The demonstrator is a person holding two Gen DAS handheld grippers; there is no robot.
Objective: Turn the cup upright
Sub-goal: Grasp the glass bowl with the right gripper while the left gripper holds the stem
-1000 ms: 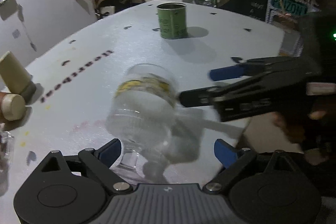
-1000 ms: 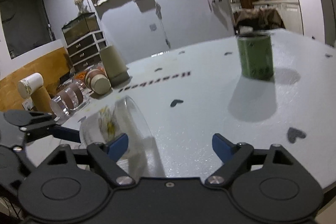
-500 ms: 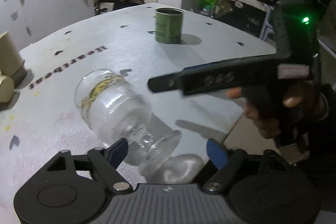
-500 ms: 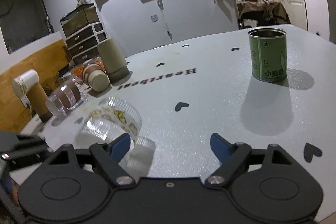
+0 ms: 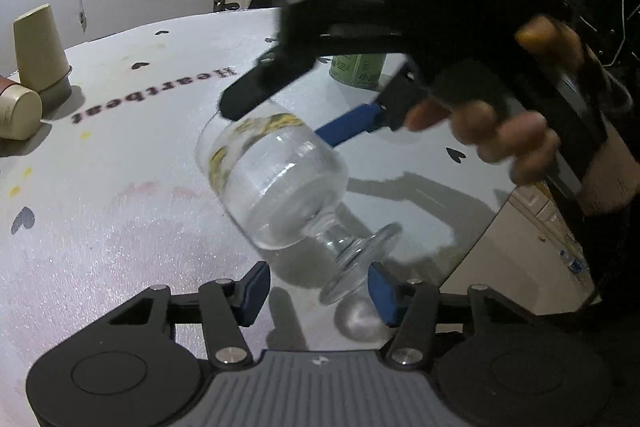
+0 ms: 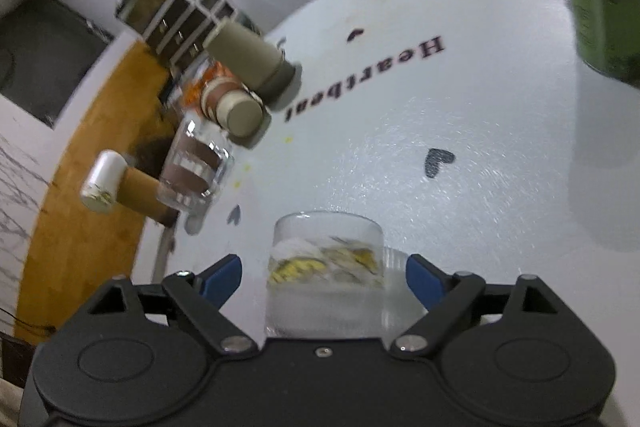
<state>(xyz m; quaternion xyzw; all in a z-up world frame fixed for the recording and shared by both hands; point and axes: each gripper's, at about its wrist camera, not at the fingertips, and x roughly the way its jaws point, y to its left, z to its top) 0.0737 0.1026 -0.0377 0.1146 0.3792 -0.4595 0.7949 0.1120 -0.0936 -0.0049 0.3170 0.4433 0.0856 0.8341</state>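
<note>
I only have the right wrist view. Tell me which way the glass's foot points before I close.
Observer: The glass lies tilted on its side. Its foot points at the left gripper, rim away from it.
Operator: Report the left gripper's state.
Observer: Open, with the foot low between its fingers. I cannot tell if a pad touches it.
Operator: Check where my fingers sit along the glass.
Observer: The right gripper straddles the rim end, by the yellow band, far from the stem.
</note>
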